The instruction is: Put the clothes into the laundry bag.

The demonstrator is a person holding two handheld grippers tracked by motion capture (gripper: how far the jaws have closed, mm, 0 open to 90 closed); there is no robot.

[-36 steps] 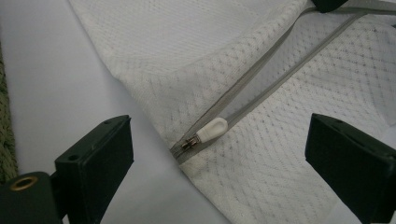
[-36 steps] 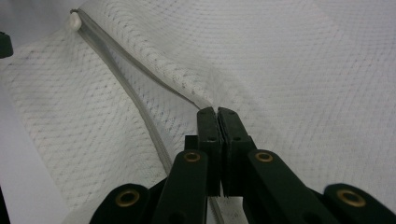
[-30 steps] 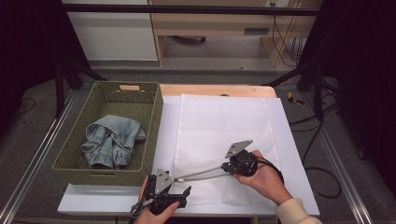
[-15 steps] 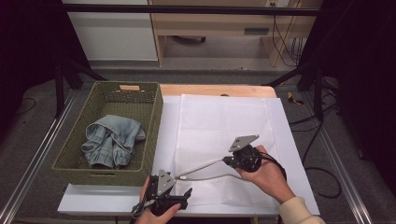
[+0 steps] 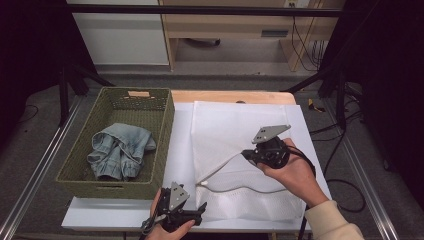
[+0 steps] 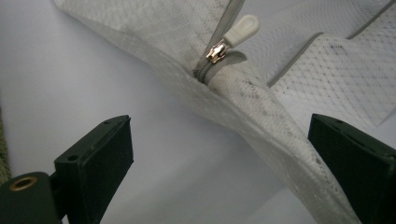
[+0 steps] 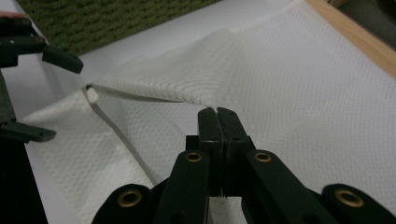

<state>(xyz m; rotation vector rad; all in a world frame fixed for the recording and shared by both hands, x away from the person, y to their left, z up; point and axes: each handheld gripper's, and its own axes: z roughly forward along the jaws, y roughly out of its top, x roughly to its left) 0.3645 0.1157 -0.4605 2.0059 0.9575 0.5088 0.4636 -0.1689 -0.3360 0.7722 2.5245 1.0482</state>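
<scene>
**Mesh bag pinched and lifted at its open edge**

Mesh bag (image 5: 235,150), white and zippered, lies flat on the white table (image 5: 125,215), just right of the green woven basket (image 5: 80,175) that holds a crumpled pair of jeans (image 5: 120,150). The right gripper (image 5: 246,154) has its jaws pressed together on the bag's upper layer, raising the fabric into a tent along the zipper opening. In the right gripper view the cloth rises to a ridge at the closed tips. The left gripper (image 5: 202,207) sits at the table's near edge, jaws wide apart and touching nothing. In the left gripper view the zipper pull (image 6: 236,35) rests at the opening's end, ahead of those jaws.
</scene>
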